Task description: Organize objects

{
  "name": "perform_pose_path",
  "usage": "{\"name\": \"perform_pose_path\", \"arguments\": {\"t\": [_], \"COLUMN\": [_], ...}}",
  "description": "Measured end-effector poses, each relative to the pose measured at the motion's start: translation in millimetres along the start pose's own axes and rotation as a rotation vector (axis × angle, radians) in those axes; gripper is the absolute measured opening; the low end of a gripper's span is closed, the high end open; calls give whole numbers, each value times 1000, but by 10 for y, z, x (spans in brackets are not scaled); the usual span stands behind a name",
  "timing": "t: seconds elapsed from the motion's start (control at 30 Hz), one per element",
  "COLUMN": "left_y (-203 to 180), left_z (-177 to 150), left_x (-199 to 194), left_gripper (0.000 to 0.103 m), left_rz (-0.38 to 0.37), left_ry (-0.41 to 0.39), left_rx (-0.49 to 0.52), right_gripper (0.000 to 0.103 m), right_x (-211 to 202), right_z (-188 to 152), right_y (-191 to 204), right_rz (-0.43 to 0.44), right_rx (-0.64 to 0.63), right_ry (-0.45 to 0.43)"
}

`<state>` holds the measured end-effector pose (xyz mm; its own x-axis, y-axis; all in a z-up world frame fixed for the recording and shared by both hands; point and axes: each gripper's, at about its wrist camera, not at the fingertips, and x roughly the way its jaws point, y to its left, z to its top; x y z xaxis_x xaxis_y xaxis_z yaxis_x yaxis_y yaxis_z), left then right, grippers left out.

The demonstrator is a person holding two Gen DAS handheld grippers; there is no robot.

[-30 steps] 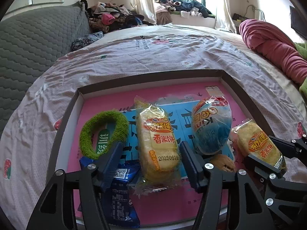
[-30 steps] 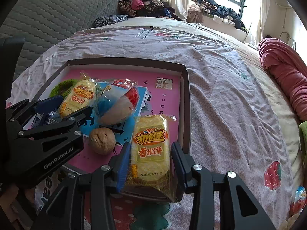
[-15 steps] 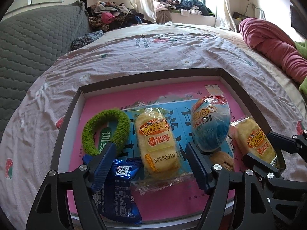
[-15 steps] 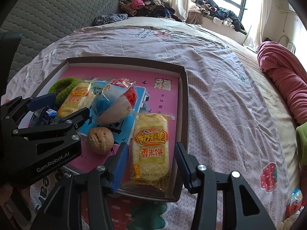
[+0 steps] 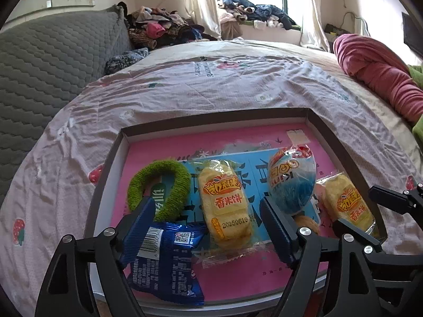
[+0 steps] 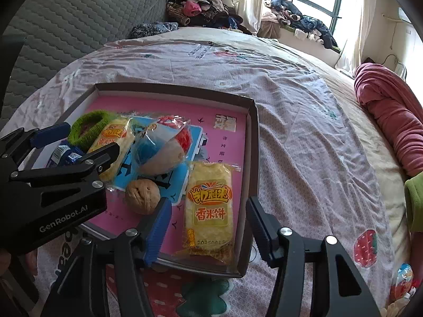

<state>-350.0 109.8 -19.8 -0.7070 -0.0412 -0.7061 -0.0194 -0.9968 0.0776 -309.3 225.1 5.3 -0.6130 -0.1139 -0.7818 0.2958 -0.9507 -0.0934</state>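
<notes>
**Both claws let go of their rice cakes in the box**

Left claw [image 5: 208,227] stands with its jaws apart, having just been opening, and the rice cake packet [image 5: 224,206] lies free between them on the pink floor of the shallow box [image 5: 216,117]. The right claw [image 6: 207,227] has likewise just been opening; its jaws are apart around a second rice cake packet [image 6: 210,208] at the box's near right corner, pads clear of the wrapper. The step in hand looks like a release after placing. Next, each claw probably needs to draw back without dragging the crinkly film. Both packets lie flat, long axes running from the near rim toward the far rim, roughly parallel. A walnut [image 6: 142,196] sits just beside the right one.
</notes>
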Motion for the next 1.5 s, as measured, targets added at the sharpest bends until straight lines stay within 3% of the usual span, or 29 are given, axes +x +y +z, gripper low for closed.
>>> {"name": "perform_pose_path", "arguments": {"t": [0.1, 0.47, 0.7, 1.07, 1.2, 1.5], "left_y": [23, 76, 107, 158, 207, 303], "left_z": [12, 29, 38, 65, 88, 121], "left_x": [-28, -86, -133, -191, -271, -365], "left_gripper": [84, 85, 100, 102, 102, 102], "left_rz": [5, 1, 1, -4, -10, 2], "left_ry": [-8, -20, -35, -44, -67, -92], "left_rx": [-6, -22, -33, -48, -61, -80], "right_gripper": [69, 77, 85, 92, 101, 102], "right_x": [-40, -93, -103, -131, -165, -242], "right_z": [16, 29, 36, 39, 49, 80], "right_y": [1, -8, -37, -81, -102, -97], "right_rz": [-5, 3, 0, -19, -25, -16], "right_rx": [1, 15, 24, 36, 43, 45], "right_ry": [-13, -29, -33, -45, -58, -102]}}
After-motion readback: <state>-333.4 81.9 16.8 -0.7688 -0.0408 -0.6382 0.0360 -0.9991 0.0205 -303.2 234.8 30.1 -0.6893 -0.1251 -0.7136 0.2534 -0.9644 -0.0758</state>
